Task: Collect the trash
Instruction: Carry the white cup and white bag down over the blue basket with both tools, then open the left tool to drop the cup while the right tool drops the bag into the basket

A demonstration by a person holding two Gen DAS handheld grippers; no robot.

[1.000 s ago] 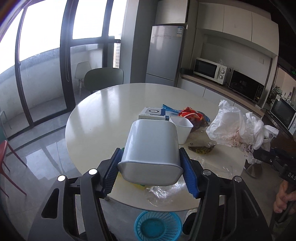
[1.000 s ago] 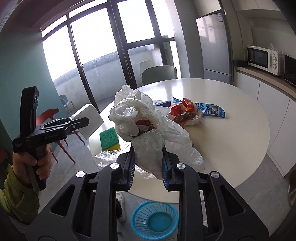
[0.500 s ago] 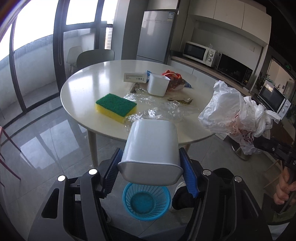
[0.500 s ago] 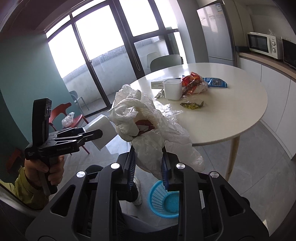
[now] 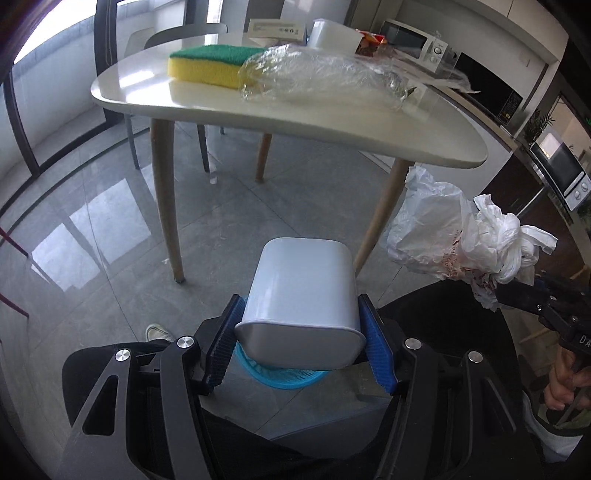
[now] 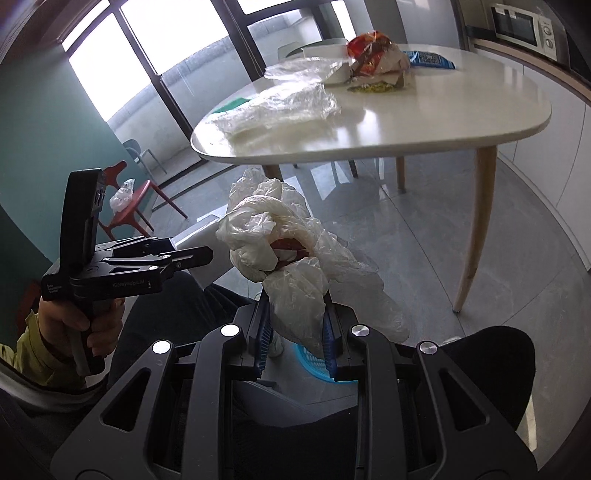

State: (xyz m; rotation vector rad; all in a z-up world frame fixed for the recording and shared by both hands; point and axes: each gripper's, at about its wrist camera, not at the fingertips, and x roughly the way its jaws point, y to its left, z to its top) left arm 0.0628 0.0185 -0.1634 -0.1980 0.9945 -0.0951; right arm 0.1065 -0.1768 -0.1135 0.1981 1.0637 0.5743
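My left gripper (image 5: 301,341) is shut on a white plastic cup (image 5: 303,299), held low over a blue mesh waste basket (image 5: 284,374) on the floor. My right gripper (image 6: 295,341) is shut on a crumpled white plastic bag (image 6: 291,251), also just above the basket (image 6: 314,363). The bag also shows at the right of the left wrist view (image 5: 454,236). The left gripper appears at the left of the right wrist view (image 6: 192,258).
The round white table (image 5: 332,122) stands ahead on wooden legs (image 5: 166,206). On it lie a yellow-green sponge (image 5: 210,66), clear plastic wrap (image 5: 317,77), another white cup (image 5: 328,35), a white box (image 5: 277,27) and snack wrappers (image 6: 376,55). A red chair (image 6: 133,206) stands left.
Both grippers have dropped from above the table to below its edge, close over the blue basket. Each keeps its hold: cup in the left, bag in the right.
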